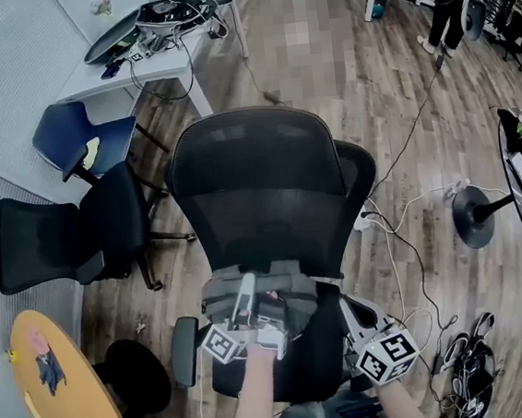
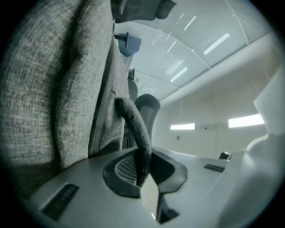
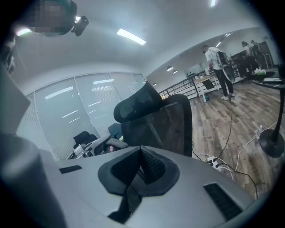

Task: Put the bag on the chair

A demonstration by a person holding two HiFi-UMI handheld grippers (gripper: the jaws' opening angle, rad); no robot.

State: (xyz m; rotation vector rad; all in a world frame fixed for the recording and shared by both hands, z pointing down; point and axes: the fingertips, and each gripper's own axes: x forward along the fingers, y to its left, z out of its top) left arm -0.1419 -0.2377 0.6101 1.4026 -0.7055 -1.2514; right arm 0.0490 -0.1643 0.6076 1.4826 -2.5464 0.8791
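well, the grey bag (image 1: pixel 292 285) looks to be sitting on the seat of the black mesh office chair (image 1: pixel 266 170), leaning on the backrest. the left gripper (image 1: pixel 247 286) has its fingers (image 2: pixel 122 168) pinched on the bag's dark strap (image 2: pixel 133 118), with the knit fabric hanging close beside them. the right gripper (image 1: pixel 351 313) hovers at the seat's right edge, its fingers closed together on nothing. to finish this well, i'd make sure the bag's weight is fully on the seat and its back rests on the backrest before easing the strap free. if it is let go too early, it may slump forward off the front edge. the right gripper could steady its side if it tips.
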